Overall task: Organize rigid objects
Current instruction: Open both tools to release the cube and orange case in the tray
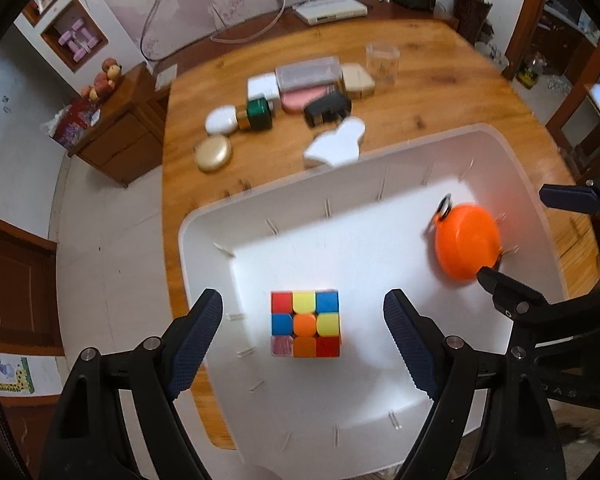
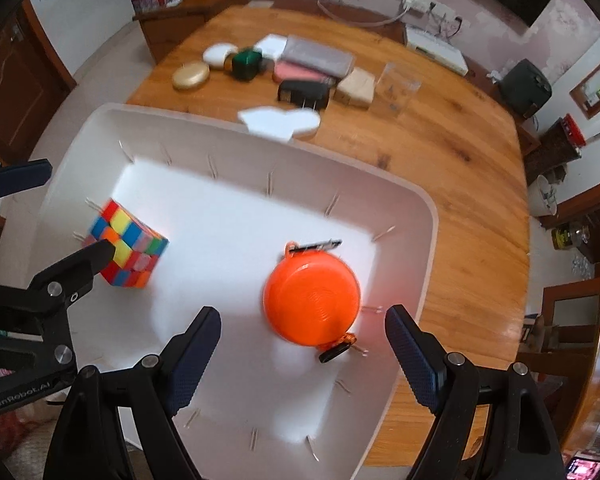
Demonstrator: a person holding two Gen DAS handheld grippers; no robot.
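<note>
A white bin [image 1: 204, 224] [image 2: 428, 216] stands on the wooden table. On its floor lie a colourful puzzle cube [image 1: 305, 323] [image 2: 128, 250] and an orange round tape measure [image 1: 466, 246] [image 2: 312, 300]. My left gripper [image 1: 302, 332] hangs open above the cube, its pads well clear of both sides. My right gripper [image 2: 302, 344] is open above the tape measure and touches nothing. Each gripper's fingers [image 1: 500, 284] [image 2: 80, 264] show at the edge of the other's view.
Beyond the bin lie several items on the table [image 1: 420, 92]: a white flat piece [image 1: 336, 144], a gold disc [image 1: 213, 154], a white case [image 1: 221, 120], a green box [image 1: 259, 113], a black adapter [image 1: 326, 109], a pink case [image 1: 304, 98], a clear cup [image 1: 382, 62]. A cabinet [image 1: 120, 136] stands at the left.
</note>
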